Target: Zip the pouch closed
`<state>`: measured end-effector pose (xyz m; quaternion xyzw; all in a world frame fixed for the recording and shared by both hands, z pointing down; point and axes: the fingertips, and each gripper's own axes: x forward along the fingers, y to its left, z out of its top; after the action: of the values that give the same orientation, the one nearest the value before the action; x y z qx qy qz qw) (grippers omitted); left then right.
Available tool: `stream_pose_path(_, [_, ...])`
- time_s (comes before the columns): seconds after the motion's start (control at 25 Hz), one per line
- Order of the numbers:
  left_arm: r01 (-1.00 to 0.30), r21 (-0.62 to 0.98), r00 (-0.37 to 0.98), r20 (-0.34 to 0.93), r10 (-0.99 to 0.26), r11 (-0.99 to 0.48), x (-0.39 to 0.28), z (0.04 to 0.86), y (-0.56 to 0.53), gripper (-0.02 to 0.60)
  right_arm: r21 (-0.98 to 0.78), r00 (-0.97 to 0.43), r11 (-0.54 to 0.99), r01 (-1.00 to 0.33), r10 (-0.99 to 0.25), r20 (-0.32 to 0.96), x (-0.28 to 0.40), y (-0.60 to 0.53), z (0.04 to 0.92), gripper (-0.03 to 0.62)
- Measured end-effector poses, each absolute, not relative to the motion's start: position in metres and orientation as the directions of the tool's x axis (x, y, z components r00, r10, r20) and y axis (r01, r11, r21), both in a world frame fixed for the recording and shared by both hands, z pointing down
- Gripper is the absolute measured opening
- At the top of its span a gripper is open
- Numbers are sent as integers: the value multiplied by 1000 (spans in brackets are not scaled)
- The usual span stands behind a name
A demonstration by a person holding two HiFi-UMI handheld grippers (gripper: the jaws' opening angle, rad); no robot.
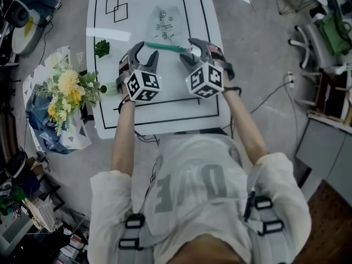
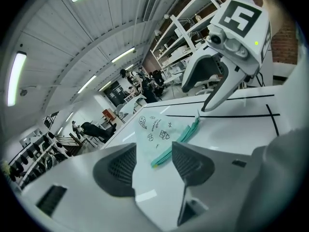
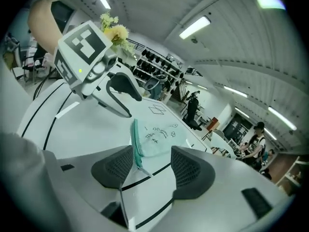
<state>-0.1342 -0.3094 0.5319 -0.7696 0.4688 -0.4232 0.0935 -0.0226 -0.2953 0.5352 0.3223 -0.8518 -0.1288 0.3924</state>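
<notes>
— Over the near half of the tabletop (image 1: 165, 111), what are the two tools doing?

— The left gripper (image 1: 146, 54) and the right gripper (image 1: 191, 51) hover side by side. Each has its jaws spread with a clear gap between the pads, and nothing is pinched.

— And the pouch?

— It lies flat just beyond them, around the middle of the tabletop. Its teal zipper (image 1: 165, 47) runs along the side nearest the person, with one end in front of each gripper. The clear body of the pouch (image 1: 165, 23) stretches away toward the far edge.

— Which step is this?

— The approach, I'd judge. I cannot tell how far the zipper is already run.

— How should it be done?

— Find the pull first. A small pale tab seems to sit at the right end, just beside the right gripper, but it's too small to be sure. One gripper should pinch the teal band at the end the tab starts from. The other should take only the tab, not the film, and draw it low and straight along the band so the thin plastic doesn't bunch.

— Anything in the way?

— No. A small green plant (image 1: 102, 48) stands at the left edge, well apart.
</notes>
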Motion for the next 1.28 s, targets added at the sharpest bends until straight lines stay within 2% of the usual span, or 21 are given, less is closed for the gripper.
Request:
stream_pose_path(0.12, [-672, -520, 207, 552, -808, -527, -135, 527, -311, 213, 485, -480, 773, -410, -634, 606, -29, -306, 543, 242])
stream_pose_path(0.2, [-681, -517, 209, 541, -815, -519, -134, 523, -311, 213, 434, -484, 781, -449, -621, 616, -31, -315, 547, 241])
stream_pose_path(0.36, [-684, -515, 209, 540, -815, -516, -133, 525, -309, 213, 166, -514, 771, -615, -551, 657, -32, -331, 552, 241])
stream_pose_path(0.52, [-681, -516, 203, 549, -811, -519, -134, 531, -308, 213, -56, -539, 747, -663, -424, 727, -34, -337, 574, 241])
stream_pose_path(0.72, [-679, -518, 197, 553, -809, -519, -137, 532, -308, 213, -279, -574, 616, -736, -350, 740, -35, -346, 589, 216])
stream_pose_path(0.92, [-689, -516, 188, 550, -814, -508, -141, 530, -309, 213, -547, -687, 442, -711, -269, 675, -44, -347, 593, 184])
stream_pose_path(1.16, [-694, -519, 176, 550, -816, -499, -145, 530, -306, 213, -559, -666, 387, -733, -245, 704, -44, -352, 600, 129])
stream_pose_path(1.28, [-700, -515, 171, 553, -816, -495, -146, 532, -304, 213, -560, -672, 399, -727, -242, 700, -49, -352, 600, 80])
